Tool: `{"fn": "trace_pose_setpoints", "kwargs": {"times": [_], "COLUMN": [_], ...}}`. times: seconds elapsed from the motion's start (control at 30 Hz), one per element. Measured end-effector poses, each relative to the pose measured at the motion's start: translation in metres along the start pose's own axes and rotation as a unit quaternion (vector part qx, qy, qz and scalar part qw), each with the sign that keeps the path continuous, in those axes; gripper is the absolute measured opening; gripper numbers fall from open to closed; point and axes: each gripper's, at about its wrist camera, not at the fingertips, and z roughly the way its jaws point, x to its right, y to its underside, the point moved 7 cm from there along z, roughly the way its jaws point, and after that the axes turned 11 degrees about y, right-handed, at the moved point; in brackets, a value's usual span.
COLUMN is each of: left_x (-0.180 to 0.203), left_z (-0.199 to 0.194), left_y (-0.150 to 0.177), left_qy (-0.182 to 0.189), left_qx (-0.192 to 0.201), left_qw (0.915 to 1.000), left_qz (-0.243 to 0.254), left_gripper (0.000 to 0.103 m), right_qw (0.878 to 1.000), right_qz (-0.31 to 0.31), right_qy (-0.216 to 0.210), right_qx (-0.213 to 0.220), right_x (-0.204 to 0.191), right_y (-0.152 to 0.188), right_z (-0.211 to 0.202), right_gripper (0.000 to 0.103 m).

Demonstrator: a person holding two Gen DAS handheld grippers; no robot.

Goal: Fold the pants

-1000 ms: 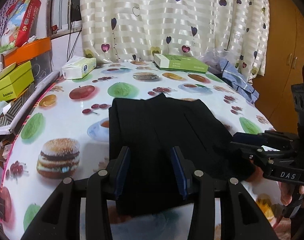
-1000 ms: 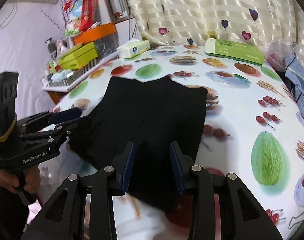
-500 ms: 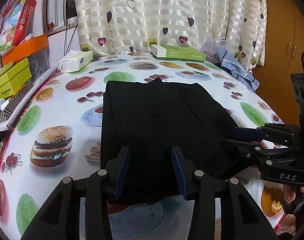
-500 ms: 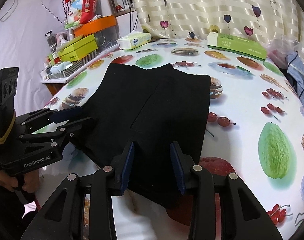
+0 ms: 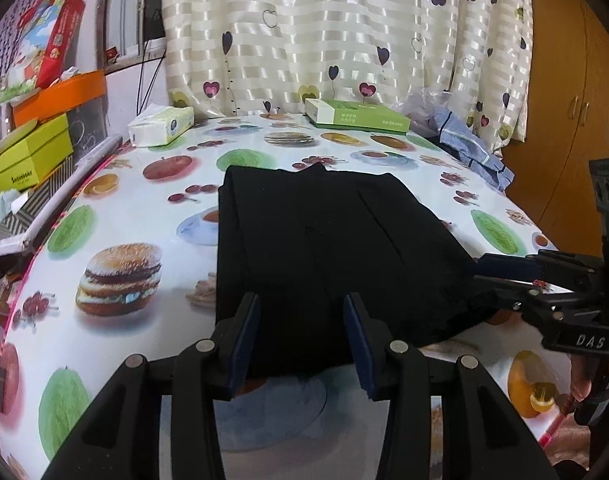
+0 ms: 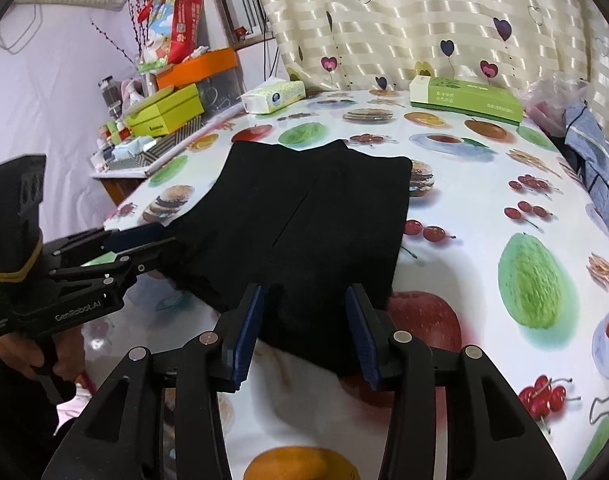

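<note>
You have the black pants [image 5: 324, 248] lying flat in the middle of the table [image 5: 116, 216], folded into a broad panel with soft seams running away from you. The cloth is matte and so dark that its folds barely show; only a few faint creases and one notch at the far edge break the shape. The near edge reaches almost to the table's front rim.

Your left gripper [image 5: 300, 336] hovers over the near left corner of the pants. Its jaws stand apart, with blue ribbed pads [image 5: 248, 332] on black plastic fingers, and dark fabric fills the gap between them; the pads do not seem to press it. Whether the tips rest on the cloth, you cannot tell from this angle.

Your right gripper [image 6: 308, 328] sits at the near right corner, and its jaws are opening, with the pants' edge between the pads but not pinched. From the left camera its fingers merge with the black cloth, so the contact there is hard to read.

The tablecloth is glossy and printed with burgers, cherries, apples and teacups. At the back stand a flat green box [image 5: 356, 116] and a soft tissue pack [image 5: 160, 126], in front of a satiny striped curtain [image 5: 344, 28] with heart prints. A crumpled blue plaid garment [image 5: 468, 148] lies at the far right edge, partly cut off in the right view. Your hand [image 6: 20, 354] on the left handle is mostly hidden behind it.
</note>
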Motion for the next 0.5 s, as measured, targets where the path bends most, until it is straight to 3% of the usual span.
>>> {"fn": "trace_pose_setpoints", "kwargs": {"times": [0.5], "left_x": [-0.015], "left_z": [-0.014], "left_y": [0.006], "left_qy": [-0.011], "left_qx": [0.006], "left_qw": [0.9996], "left_qz": [-0.026], "left_gripper": [0.046], "right_qw": [1.0], "right_qz": [0.026], "right_qy": [-0.001], "right_qx": [0.005], "right_x": [0.015], "right_y": [0.0], "right_z": [-0.008], "right_gripper": [0.045]}}
